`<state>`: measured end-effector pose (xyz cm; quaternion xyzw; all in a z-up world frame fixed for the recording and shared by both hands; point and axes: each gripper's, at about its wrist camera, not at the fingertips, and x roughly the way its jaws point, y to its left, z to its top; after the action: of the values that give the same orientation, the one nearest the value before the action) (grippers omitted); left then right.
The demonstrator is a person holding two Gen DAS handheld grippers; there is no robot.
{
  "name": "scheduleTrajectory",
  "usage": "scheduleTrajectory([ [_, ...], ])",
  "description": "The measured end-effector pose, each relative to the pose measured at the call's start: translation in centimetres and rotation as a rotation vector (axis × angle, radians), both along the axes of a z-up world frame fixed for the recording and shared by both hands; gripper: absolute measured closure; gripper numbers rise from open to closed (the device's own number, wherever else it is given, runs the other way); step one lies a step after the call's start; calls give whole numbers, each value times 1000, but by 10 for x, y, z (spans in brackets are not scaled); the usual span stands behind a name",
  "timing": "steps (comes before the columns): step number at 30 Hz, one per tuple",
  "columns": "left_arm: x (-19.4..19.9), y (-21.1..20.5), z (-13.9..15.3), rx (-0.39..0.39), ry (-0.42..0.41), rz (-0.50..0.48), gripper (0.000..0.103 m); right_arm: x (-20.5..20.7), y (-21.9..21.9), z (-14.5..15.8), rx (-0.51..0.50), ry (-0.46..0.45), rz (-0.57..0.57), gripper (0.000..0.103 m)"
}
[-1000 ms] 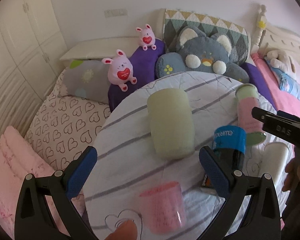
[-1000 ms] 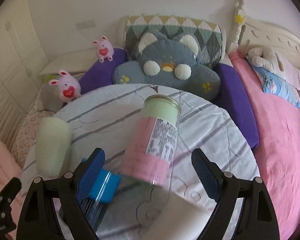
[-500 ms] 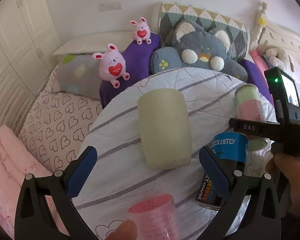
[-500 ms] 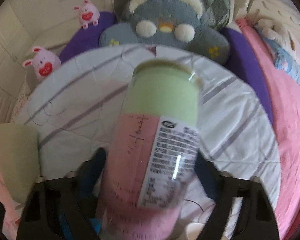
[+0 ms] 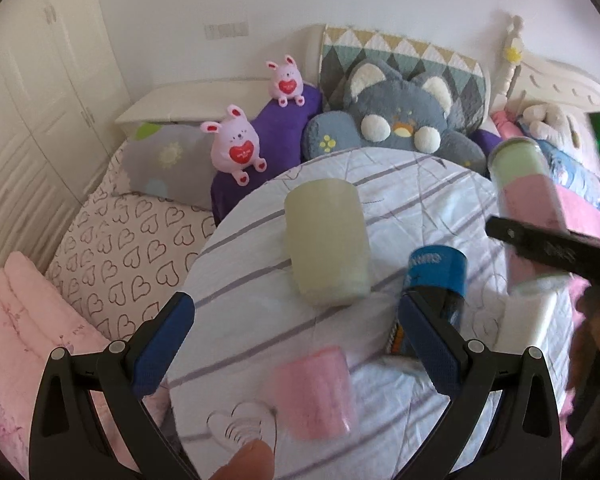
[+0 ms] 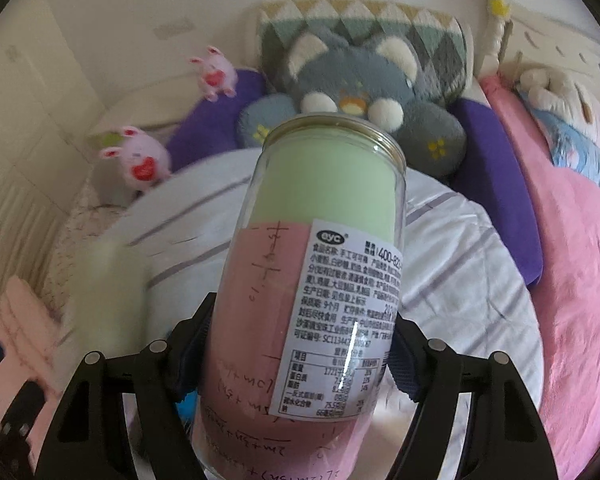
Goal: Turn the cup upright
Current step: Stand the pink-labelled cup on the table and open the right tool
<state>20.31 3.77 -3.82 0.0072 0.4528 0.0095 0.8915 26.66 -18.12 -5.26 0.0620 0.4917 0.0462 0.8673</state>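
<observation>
Your right gripper point(image 6: 296, 356) is clenched on the clear jar point(image 6: 312, 280), its pads pressing the pink lower half while the green end with the metal rim points away from the camera, toward the grey cat cushion point(image 6: 352, 80). The jar looks lifted off the striped round table point(image 5: 440, 200) and is tilted. Your left gripper point(image 5: 296, 344) hangs released, jaws wide, with the pale green cup point(image 5: 326, 242) lying on its side between and beyond them, untouched. From here the risk I would judge greatest is slip: the wall is smooth and glossy, and the grip sits low on a long body, so a quick rotation could let it pivot or slide in the pads. Swing it wide and it may knock the blue-capped can point(image 5: 436, 280) or the white tumbler point(image 5: 528, 320) just beside it (both sit close under your right gripper). The white sticker reads "eyc" and "400-82…", with small Chinese print, "9个月" and a nutrition table; handwritten marks on the pink paper are not legible. The can's lettering is too blurred to read.
</observation>
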Motion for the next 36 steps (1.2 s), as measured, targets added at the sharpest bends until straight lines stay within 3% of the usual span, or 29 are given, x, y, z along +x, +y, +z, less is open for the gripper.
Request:
scheduleTrajectory([
  [4,-33,6,2,4,-7,9,0,-66,15,13,58,-29,52,28],
  [11,-98,19,-15,-11,36,24,0,-177,44,-23,149,21,54,28],
  [16,-139,24,-23,21,54,23,0,-202,61,-73,145,102,26,28],
  [19,-155,25,-24,34,62,30,0,-203,68,-88,113,98,14,27],
  [24,-174,28,-16,25,42,53,0,-204,73,-77,72,104,42,21],
  [29,-185,19,-3,11,17,49,0,-220,53,-46,118,47,68,21],
  [36,-195,-14,7,29,0,-2,0,-273,2,7,145,-133,3,21],
])
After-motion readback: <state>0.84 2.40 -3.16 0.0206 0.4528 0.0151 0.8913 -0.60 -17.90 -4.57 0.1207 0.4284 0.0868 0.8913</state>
